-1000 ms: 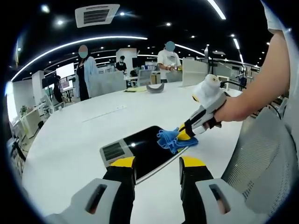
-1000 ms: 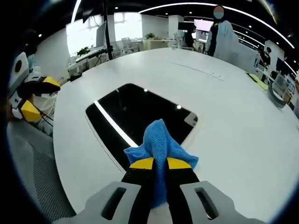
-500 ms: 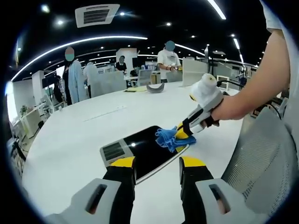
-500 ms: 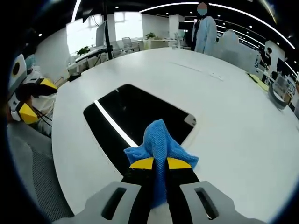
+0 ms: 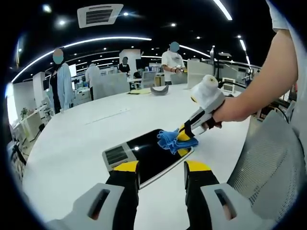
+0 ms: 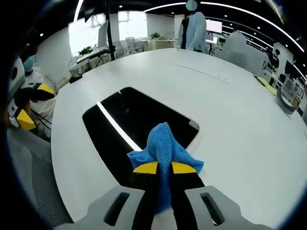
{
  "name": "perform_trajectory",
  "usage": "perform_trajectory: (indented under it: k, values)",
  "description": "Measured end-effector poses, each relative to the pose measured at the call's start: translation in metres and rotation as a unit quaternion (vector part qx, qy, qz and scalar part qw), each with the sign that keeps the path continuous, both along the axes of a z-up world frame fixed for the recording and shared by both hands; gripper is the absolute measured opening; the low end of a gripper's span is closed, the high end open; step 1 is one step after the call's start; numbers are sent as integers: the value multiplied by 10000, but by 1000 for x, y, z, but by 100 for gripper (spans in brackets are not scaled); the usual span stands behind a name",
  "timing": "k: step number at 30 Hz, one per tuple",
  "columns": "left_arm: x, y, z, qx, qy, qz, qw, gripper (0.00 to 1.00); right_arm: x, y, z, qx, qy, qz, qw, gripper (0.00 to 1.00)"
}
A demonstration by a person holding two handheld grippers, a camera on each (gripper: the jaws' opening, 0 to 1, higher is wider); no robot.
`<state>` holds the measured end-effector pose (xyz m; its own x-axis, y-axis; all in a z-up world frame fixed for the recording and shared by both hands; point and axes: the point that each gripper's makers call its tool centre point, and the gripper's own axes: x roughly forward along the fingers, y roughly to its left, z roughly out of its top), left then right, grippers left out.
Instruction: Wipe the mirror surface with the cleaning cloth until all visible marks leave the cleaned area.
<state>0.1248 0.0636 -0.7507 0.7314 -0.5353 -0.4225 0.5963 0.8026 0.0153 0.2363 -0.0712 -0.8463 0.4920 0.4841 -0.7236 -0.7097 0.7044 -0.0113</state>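
Pressure matters: my right gripper point(image 6: 163, 167) clamps the crumpled blue microfibre cloth point(image 6: 163, 146) against the dark rectangular mirror's point(image 6: 139, 122) edge; my left gripper point(image 5: 162, 168), jaws parted and empty, hovers near the mirror.

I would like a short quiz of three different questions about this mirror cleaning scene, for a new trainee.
1. True or false: the right gripper is shut on the blue cloth.
2. Where does the cloth touch the mirror in the left gripper view? A) at the edge nearest the left gripper; B) near the mirror's far right corner; C) it lies on the white table, off the mirror.
3. Fill in: the left gripper's jaws are ____ and hold nothing.

Key: 1 true. 2 B. 3 open.
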Motion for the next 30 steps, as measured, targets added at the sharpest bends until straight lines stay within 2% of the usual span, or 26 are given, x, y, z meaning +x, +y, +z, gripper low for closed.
perform_trajectory:
  k: [30]
  values:
    - [0, 0, -2, 9, 32, 2, 10000, 35, 17, 1, 0, -23, 8, 42, 10000, 4]
